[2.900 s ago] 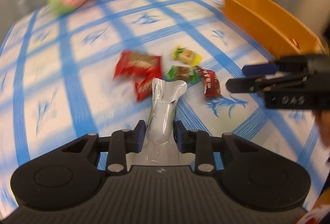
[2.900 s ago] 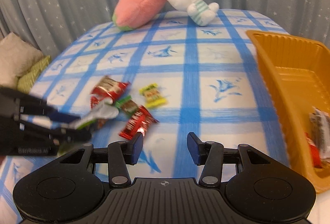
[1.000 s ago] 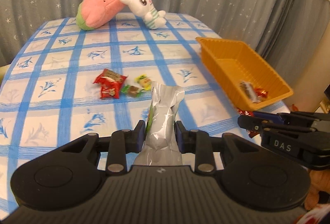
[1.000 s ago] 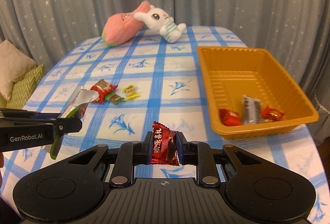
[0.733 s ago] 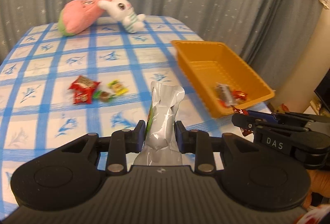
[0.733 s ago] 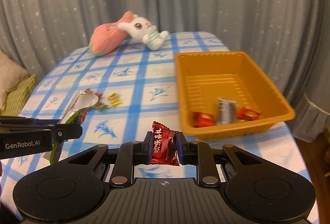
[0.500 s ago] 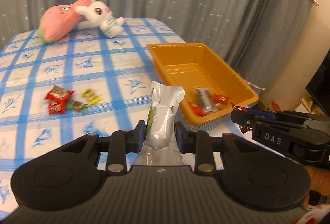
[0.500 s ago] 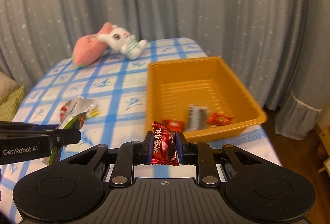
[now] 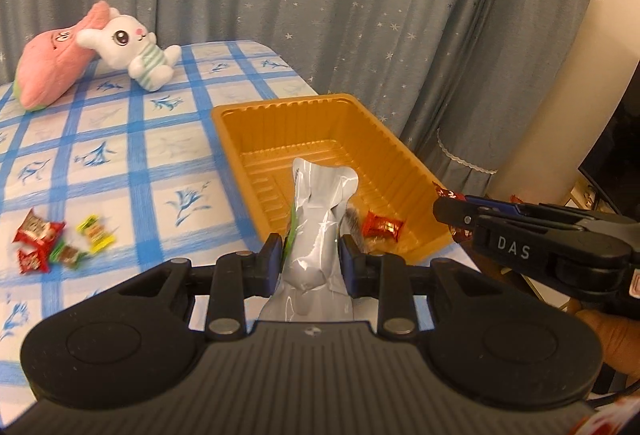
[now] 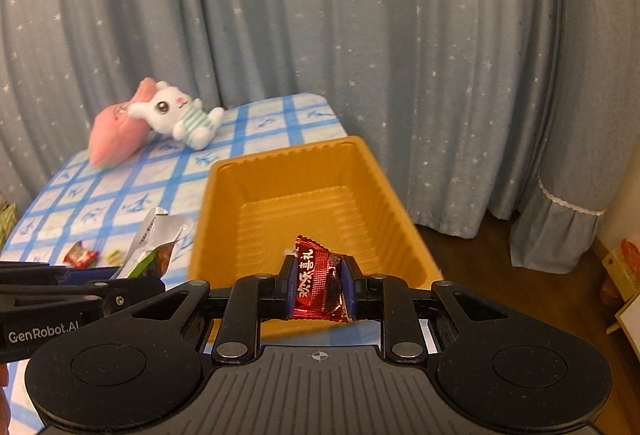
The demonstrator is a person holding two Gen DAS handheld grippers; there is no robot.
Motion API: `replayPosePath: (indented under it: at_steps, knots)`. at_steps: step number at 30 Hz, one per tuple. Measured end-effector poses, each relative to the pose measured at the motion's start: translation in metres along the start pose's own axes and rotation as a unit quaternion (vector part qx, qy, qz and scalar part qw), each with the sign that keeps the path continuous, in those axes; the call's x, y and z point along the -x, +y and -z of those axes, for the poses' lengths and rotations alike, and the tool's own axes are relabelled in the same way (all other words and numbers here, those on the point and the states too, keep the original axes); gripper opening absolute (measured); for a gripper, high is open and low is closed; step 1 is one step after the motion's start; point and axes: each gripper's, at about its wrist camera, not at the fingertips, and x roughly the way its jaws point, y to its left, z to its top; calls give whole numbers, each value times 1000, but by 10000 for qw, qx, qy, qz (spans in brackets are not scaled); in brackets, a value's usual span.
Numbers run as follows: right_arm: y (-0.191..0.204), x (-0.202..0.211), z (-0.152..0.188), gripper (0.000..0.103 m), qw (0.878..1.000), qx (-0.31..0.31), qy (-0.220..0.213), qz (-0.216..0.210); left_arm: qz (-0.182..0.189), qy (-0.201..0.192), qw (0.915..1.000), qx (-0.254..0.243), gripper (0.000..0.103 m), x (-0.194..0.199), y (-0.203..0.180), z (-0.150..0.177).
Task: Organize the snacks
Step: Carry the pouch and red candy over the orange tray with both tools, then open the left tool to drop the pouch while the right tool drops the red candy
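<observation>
My left gripper point(image 9: 312, 259) is shut on a silver snack pouch point(image 9: 320, 219) and holds it up in front of the near end of the orange tray point(image 9: 280, 115). My right gripper point(image 10: 318, 287) is shut on a red candy packet point(image 10: 318, 281) just before the tray's point(image 10: 280, 163) near rim. In the left wrist view the right gripper point(image 9: 452, 211) comes in from the right beside the tray. A red candy point(image 9: 384, 227) lies inside the tray. Several loose snacks point(image 9: 60, 239) lie on the checked cloth to the left.
A pink plush point(image 9: 52, 71) and a white bunny plush point(image 9: 136, 55) lie at the far end of the blue checked table point(image 9: 120, 163). Grey starred curtains point(image 10: 360, 35) hang behind. The table's right edge runs just beyond the tray.
Both grippers have swung right from the loose snacks toward the orange tray, each still holding its packet. The tray now fills the centre of both views.
</observation>
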Motion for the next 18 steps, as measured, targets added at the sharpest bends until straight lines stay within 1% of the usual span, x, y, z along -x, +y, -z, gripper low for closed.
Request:
replayPosePath:
  at_steps: [5,9,14,16,18]
  knots:
    - [-12,-17,-10,23,10000,-84,15,3,-38,14,10000,-45,28,-22,-5,-9]
    - [-18,-29,-15,23,9999,-132,39,8,22,63,9999,-80,28,-36,-7,-13]
    - [-23,-39,-17,23,9998,-204,41,17,48,-7,9999,-114,29,-51,-9,-18]
    - [-25,-40,-17,23,9997,-235,49,21,-7,-43,9999,-123,34,-51,-8,-20]
    - [-26,-40,-16,23,9997,-259,51,12,-64,-99,9999,-80,35,-48,-3,-20]
